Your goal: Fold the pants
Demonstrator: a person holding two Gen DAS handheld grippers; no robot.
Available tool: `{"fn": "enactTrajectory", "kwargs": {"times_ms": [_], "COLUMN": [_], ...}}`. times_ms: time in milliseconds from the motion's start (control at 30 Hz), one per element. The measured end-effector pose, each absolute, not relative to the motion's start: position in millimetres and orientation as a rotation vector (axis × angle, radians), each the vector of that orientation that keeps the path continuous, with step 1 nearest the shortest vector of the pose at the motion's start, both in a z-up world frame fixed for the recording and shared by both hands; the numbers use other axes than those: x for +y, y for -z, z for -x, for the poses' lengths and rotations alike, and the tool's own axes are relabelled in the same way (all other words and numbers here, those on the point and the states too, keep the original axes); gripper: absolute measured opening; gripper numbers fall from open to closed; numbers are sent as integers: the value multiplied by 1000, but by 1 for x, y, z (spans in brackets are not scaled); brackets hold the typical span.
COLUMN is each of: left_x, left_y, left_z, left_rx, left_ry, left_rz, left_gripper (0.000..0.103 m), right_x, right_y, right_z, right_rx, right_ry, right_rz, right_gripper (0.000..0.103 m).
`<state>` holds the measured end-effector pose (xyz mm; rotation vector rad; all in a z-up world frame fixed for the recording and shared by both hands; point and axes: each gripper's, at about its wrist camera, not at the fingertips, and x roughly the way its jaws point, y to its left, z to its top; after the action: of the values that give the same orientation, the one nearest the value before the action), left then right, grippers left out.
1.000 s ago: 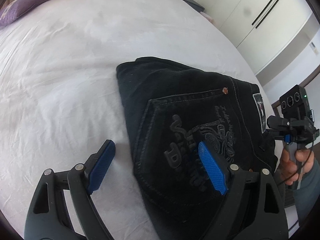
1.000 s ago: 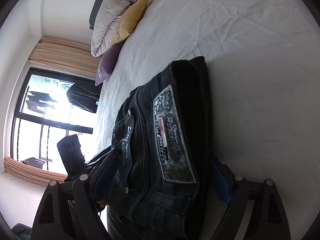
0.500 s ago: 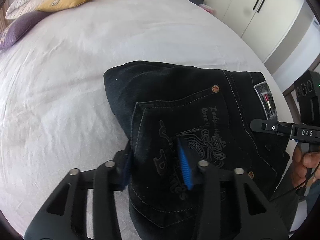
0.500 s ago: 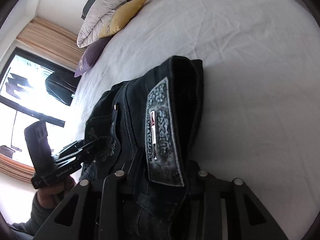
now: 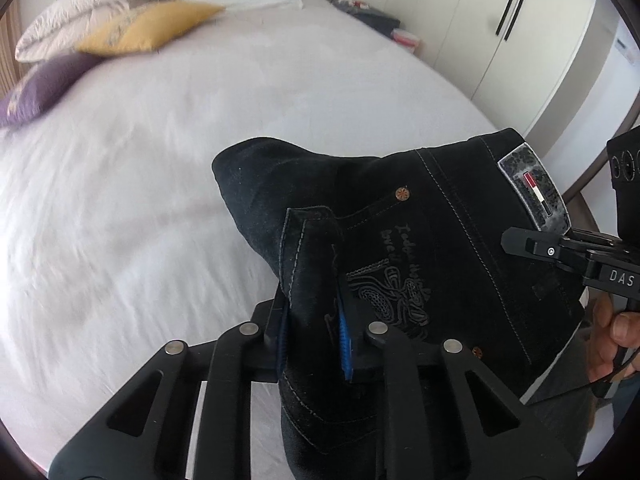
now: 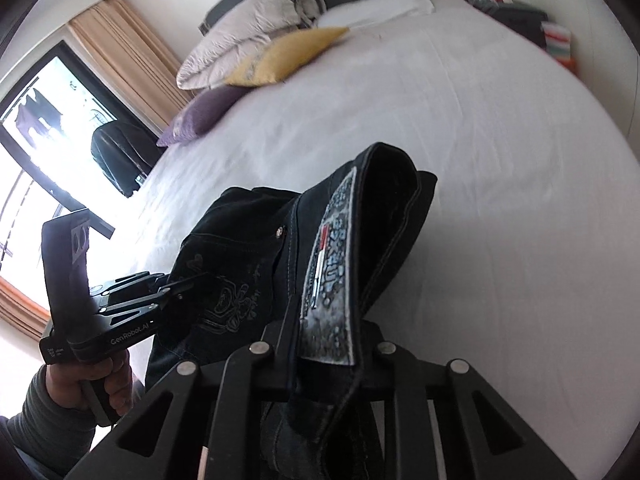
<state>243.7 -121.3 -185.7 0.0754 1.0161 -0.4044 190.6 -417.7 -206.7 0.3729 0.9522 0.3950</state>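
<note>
Folded black pants (image 5: 420,248) held above white bed (image 5: 160,160). Left gripper (image 5: 312,332) jaws clenched on pocket-side fold; right gripper (image 6: 326,340) jaws clenched on waistband at patch (image 6: 332,272).

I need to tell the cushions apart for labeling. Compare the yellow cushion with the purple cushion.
Colour: the yellow cushion is mustard; the purple cushion is dark violet.
Place: the yellow cushion leans against the folded grey duvet; the purple cushion sits nearer the window side, nearer the camera.
Shared: both rest on the white bed, away from the folded pants.
</note>
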Motion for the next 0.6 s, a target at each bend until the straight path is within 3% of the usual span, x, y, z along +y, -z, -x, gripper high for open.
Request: {"fn": "enactTrajectory", "kwargs": {"times_ms": [233, 500, 600], "left_x": [-126, -142, -147], "left_y": [158, 211, 226], "left_z": [-291, -360, -371], "left_rx": [955, 1015, 1018], "left_ry": [376, 343, 323], "left_rz": [-95, -131, -125], "left_gripper": [18, 19, 23], "right_x": [-425, -433, -442], "right_y": [194, 237, 263], "right_z": [-245, -298, -307], "right_rx": [904, 957, 1004], "right_ry": [-381, -325, -297], "right_rz": [-360, -367, -411], "right_gripper": [21, 21, 24]}}
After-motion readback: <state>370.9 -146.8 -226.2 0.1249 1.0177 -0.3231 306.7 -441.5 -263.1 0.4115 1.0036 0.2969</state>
